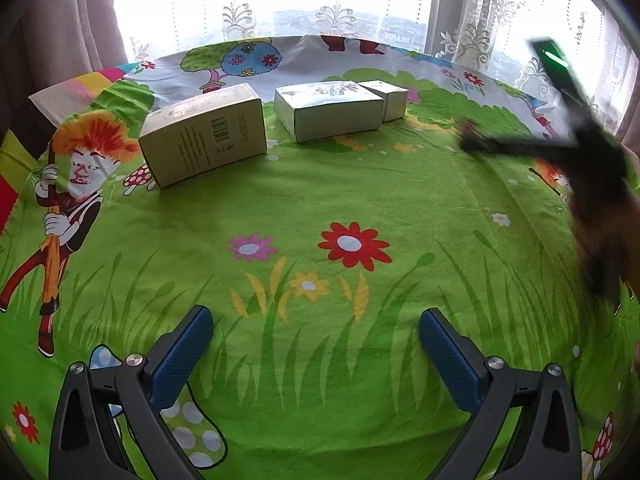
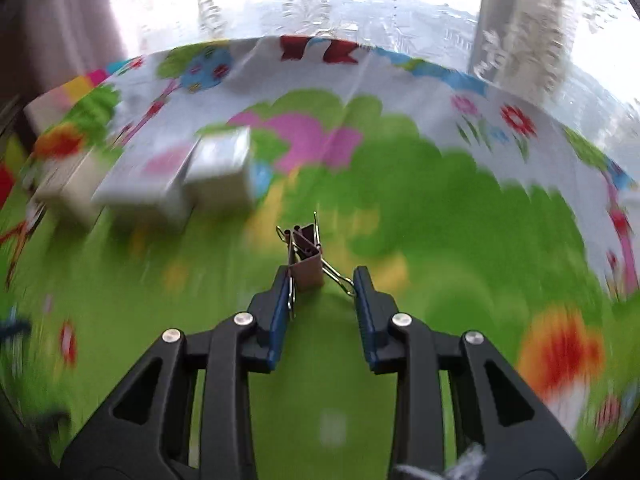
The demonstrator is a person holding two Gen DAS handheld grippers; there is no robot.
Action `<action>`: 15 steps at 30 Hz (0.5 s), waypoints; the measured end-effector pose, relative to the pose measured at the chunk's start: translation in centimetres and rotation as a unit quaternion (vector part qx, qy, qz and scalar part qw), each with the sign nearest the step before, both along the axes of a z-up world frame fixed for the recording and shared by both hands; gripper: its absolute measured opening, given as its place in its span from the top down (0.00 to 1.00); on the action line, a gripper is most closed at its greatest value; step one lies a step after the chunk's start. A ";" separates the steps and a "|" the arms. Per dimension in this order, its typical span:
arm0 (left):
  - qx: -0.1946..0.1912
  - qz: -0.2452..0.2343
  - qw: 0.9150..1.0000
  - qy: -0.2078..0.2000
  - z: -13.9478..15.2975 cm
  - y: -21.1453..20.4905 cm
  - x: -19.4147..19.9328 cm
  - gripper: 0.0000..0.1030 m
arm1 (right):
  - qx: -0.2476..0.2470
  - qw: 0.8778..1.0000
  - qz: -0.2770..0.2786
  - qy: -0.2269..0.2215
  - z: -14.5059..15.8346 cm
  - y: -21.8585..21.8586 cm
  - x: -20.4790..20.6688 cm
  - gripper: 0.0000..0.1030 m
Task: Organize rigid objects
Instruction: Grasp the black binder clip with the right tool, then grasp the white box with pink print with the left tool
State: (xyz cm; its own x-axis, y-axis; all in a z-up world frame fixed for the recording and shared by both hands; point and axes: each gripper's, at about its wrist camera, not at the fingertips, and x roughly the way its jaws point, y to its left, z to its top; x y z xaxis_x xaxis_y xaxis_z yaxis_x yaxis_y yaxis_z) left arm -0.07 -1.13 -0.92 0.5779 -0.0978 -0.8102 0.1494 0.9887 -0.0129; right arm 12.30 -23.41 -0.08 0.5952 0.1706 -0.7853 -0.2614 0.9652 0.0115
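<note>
Three pale boxes stand in a row at the far side of the cartoon tablecloth: a large box [image 1: 204,134] with a barcode at left, a medium box [image 1: 328,110] in the middle, and a small box [image 1: 386,98] touching its right end. My left gripper [image 1: 316,344] is open and empty, low over the cloth, well short of the boxes. My right gripper [image 2: 322,280] is shut on brown binder clips [image 2: 306,258], held by their wire handles above the cloth. It shows blurred at the right of the left wrist view [image 1: 568,152]. The boxes [image 2: 218,170] appear blurred at its left.
The green flowered tablecloth [image 1: 320,208] covers the table. Lace curtains [image 1: 320,4] and a bright window stand behind the far edge. A dark curtain [image 1: 60,20] hangs at the far left.
</note>
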 end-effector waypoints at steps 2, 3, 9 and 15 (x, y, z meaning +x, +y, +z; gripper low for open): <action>0.002 0.005 1.000 0.004 0.0 -0.1 0.1 0.00 | 0.003 1.000 -0.001 0.002 0.1 -0.7 -3.5 0.66; 0.001 0.009 1.000 0.007 0.0 -0.1 0.4 0.00 | 0.005 1.000 -0.003 0.001 0.2 -1.2 -5.3 0.66; 0.005 0.006 1.000 0.023 -0.1 -3.1 7.1 0.00 | -0.008 1.000 -0.007 -0.006 0.6 -1.6 -8.9 0.66; 0.010 0.022 0.999 0.026 -0.3 -5.1 15.2 0.00 | -0.006 1.000 -0.022 -0.005 0.5 -1.4 -8.5 0.66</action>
